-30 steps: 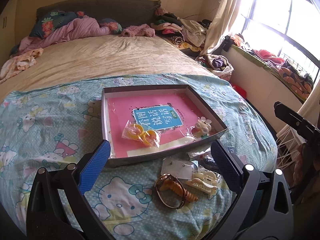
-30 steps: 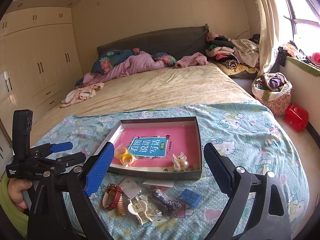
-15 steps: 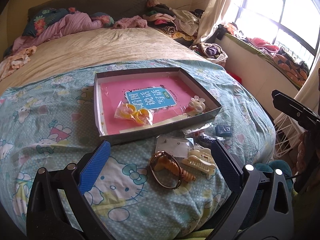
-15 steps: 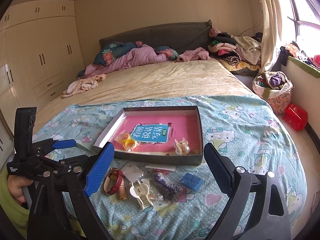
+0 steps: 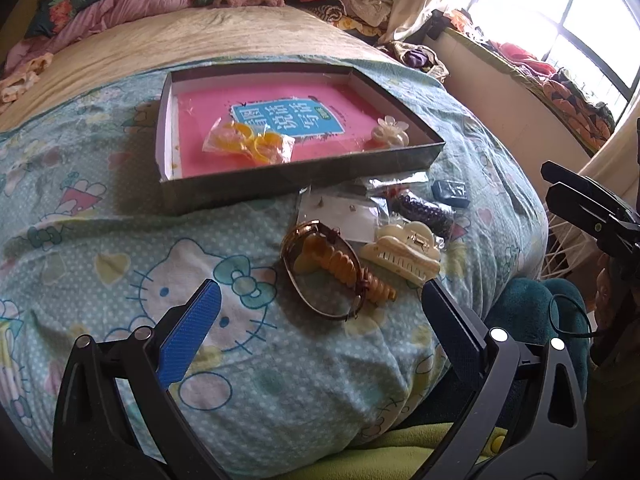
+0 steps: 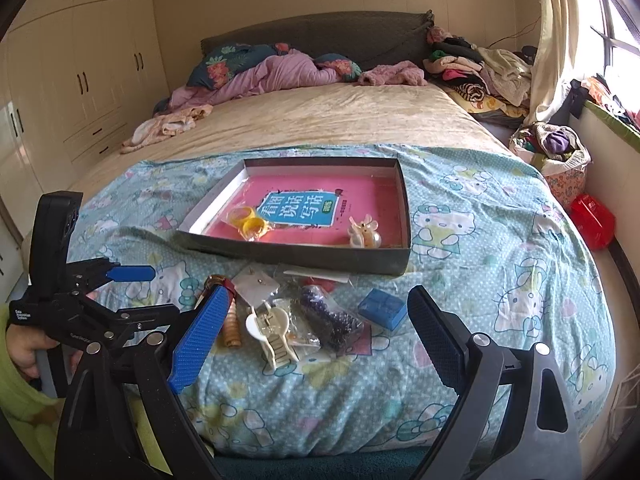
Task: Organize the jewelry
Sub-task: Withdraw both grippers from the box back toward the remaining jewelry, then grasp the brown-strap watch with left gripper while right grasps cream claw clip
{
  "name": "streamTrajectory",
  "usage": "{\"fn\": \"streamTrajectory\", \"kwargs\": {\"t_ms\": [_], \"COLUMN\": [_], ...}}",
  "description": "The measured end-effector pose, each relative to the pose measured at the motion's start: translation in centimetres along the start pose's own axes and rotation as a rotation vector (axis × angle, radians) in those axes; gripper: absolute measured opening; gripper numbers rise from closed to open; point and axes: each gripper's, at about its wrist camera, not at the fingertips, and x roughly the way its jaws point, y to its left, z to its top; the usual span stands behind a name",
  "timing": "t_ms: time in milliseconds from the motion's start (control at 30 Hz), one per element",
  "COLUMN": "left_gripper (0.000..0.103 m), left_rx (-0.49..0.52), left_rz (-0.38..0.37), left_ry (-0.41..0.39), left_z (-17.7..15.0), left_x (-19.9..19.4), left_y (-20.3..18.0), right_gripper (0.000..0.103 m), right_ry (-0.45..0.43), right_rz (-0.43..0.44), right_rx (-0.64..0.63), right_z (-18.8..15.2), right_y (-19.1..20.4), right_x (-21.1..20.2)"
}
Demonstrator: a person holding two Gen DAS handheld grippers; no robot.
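Nearest, left tool (image 5: 320, 304) and right tool (image 6: 320, 312): both spread wide, gripping nothing, hovering above the bed's cartoon-cat blanket (image 5: 120, 264). Just beyond, loose on the blanket: brown bangle (image 5: 320, 272) around an amber spiral clip (image 5: 348, 272), cream claw clip (image 6: 272, 328), bagged dark beads (image 6: 328, 316), blue box (image 6: 382, 308). Farther, grey tray (image 6: 296, 254) with bagged yellow rings (image 6: 250, 222) and flower clip (image 6: 364, 232).

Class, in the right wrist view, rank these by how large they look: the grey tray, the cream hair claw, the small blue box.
1. Grey tray, by far the largest.
2. Cream hair claw.
3. Small blue box, though it looks close in size to the claw, so that order is unsure.
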Motion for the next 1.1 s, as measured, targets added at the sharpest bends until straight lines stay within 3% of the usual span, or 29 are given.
{"fn": "streamTrajectory", "kwargs": {"t_ms": [333,500,633,767,933,1100], "left_gripper": [0.094,0.087,0.076,0.057,0.056,0.056], "left_rx": [-0.007,0.006,0.007,-0.007,-0.020,-0.040], "left_rz": [-0.022,-0.002,0.007,0.017,0.002,-0.014], "left_ry": [0.062,0.048,0.031,0.016,0.011,0.009], "left_z": [-1.4,-1.3,-0.9,-0.6,-0.6,-0.4], "left_x": [3.1,4.1,4.3,4.0,3.6,3.4], "left_y": [0.7,1.0,1.5,2.4,3.0,3.2], "right_gripper": [0.090,0.088,0.080,0.069,0.054,0.047], "right_ry": [0.140,0.185,0.223,0.235,0.236,0.226], "right_rz": [0.034,0.053,0.073,0.090,0.098,0.103], "right_rx": [-0.068,-0.082,-0.081,-0.080,-0.092,-0.112], "right_z": [-2.4,-3.1,-3.7,-3.8,-3.6,-3.2], "right_y": [1.6,2.4,2.6,3.0,3.5,3.7], "right_x": [3.2,4.7,6.0,6.9,8.0,8.8]}}
